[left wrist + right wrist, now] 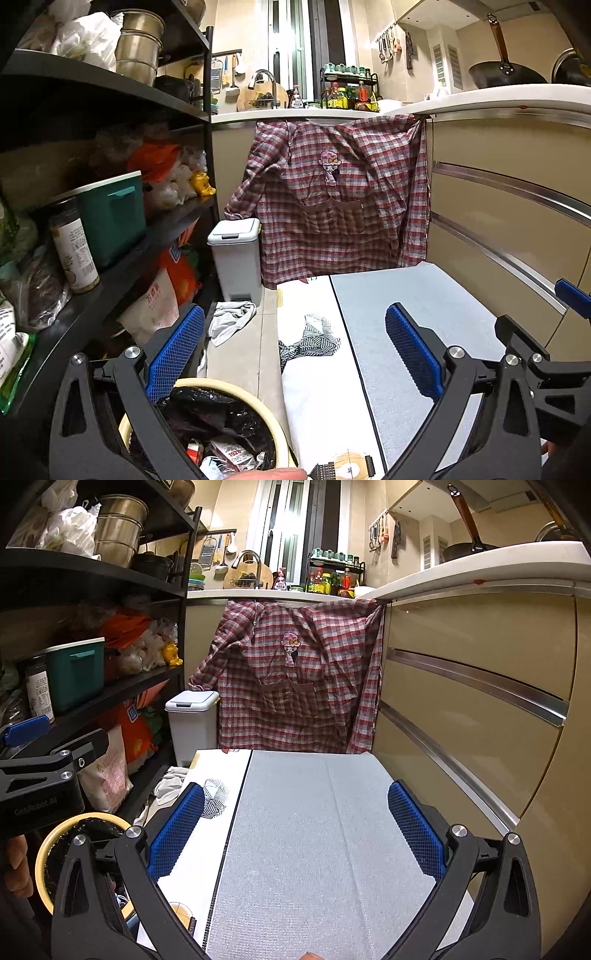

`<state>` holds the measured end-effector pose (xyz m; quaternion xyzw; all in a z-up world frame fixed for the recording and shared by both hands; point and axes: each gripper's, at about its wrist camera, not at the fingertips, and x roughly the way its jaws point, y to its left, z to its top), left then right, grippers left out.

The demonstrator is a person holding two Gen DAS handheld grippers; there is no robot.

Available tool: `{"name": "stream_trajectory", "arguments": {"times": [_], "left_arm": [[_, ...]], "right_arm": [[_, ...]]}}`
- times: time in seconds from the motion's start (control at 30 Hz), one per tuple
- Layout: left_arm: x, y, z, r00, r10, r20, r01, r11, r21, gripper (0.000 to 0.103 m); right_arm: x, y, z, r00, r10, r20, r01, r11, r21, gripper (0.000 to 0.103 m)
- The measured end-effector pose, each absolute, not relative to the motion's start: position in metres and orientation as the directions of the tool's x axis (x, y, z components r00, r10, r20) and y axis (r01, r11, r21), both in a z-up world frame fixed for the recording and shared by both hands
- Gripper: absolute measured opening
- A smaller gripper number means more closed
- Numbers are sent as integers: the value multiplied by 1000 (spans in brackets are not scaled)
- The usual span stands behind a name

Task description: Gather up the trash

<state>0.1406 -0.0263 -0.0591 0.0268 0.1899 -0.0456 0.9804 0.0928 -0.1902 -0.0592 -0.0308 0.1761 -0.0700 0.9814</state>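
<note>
Bin (273, 435), black-lined, holds trash, sits on floor low and left of bench (424, 314). Left hand-held gripper (291, 354) released, empty, directly above bin, nearer. Right hand-held gripper (295, 834) released, empty, over bench; bin (48, 849) far left.

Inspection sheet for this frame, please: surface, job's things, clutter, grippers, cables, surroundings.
Surface: grey mat with white printed sheet beside it, nothing lying on them.
Job's things: yellow bin, black liner, holds packaging scraps; white pedal bin, lid shut.
Clutter: rag on the floor; bags on shelf.
Grippers: left gripper open, empty; right gripper open, empty.
Cables: nothing seen.
Surroundings: plaid shirt hung from counter; drawers shut.
</note>
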Motion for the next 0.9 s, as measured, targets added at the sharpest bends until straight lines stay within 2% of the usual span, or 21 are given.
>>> {"name": "stream_trajectory", "arguments": {"times": [0.9], "left_arm": [[140, -37, -59, 925, -90, -369, 119, 991, 56, 95]], "right_arm": [[92, -197, -60, 927, -150, -344, 129, 988, -82, 98]]}}
